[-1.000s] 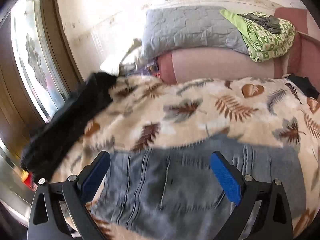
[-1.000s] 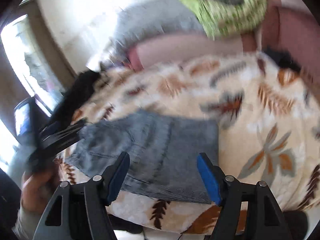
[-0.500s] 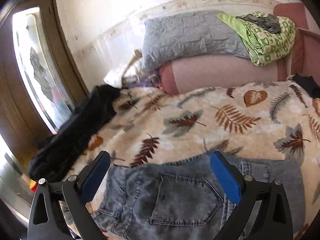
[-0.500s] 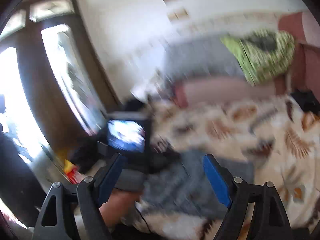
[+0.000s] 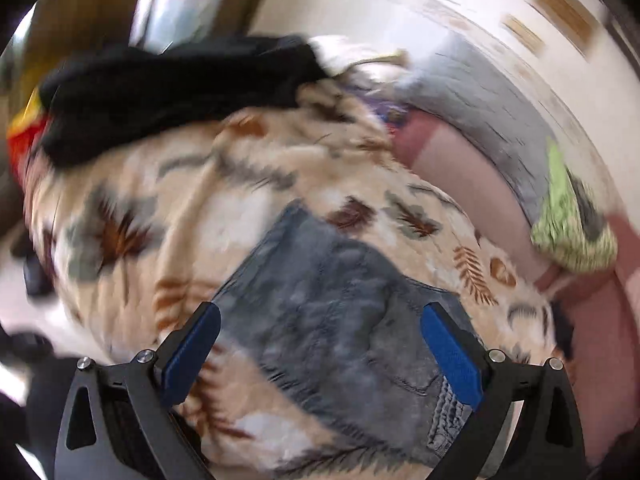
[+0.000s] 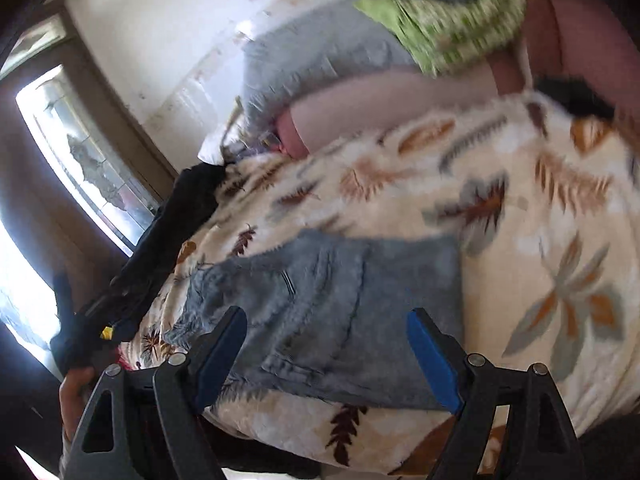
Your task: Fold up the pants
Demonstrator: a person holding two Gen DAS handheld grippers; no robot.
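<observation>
Pants: folded denim jeans (image 6: 332, 304) on leaf-print blanket (image 6: 520, 208), under both grippers
Handling: judged heavy, limp, grippy; pinch stacked corners
Left gripper (image 5: 320, 356): spread, empty
Right gripper (image 6: 328, 354): spread, empty

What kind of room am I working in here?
Probably a lived-in bedroom or sitting room: folded jeans lie on a leaf-print fleece blanket, a grey quilted pillow rests on pink upholstery behind, beside a glazed wooden door.
</observation>
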